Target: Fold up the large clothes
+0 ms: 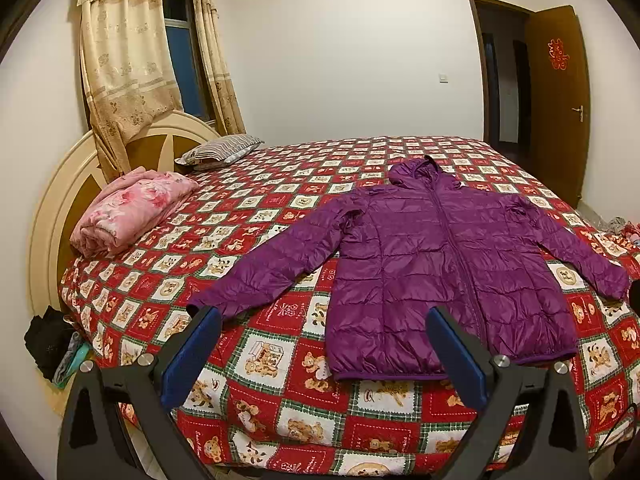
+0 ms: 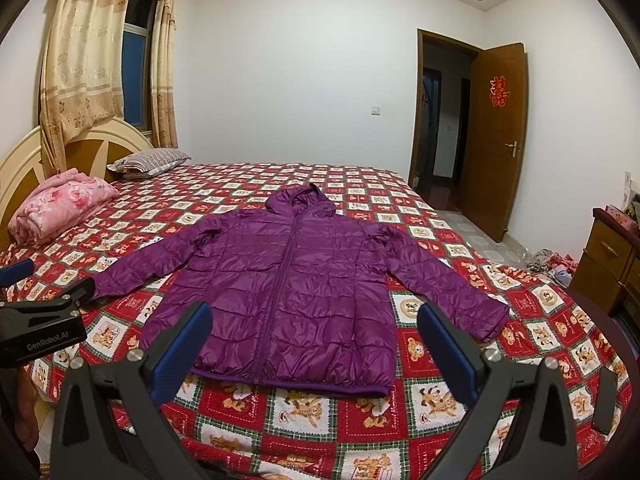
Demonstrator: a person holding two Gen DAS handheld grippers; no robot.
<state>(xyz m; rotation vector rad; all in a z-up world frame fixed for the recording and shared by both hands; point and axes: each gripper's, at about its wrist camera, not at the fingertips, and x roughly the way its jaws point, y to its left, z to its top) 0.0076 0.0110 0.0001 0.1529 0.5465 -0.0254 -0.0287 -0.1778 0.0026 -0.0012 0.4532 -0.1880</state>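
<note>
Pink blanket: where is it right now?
The folded pink blanket lies at the left of both views, on the bed by the headboard, in front of the striped pillow.

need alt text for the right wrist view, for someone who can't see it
A purple hooded puffer jacket lies flat, zipped, sleeves spread, on a red bear-print bedspread. The open right claw hovers at its hem, holding nothing; the left claw sits by one cuff.
</note>
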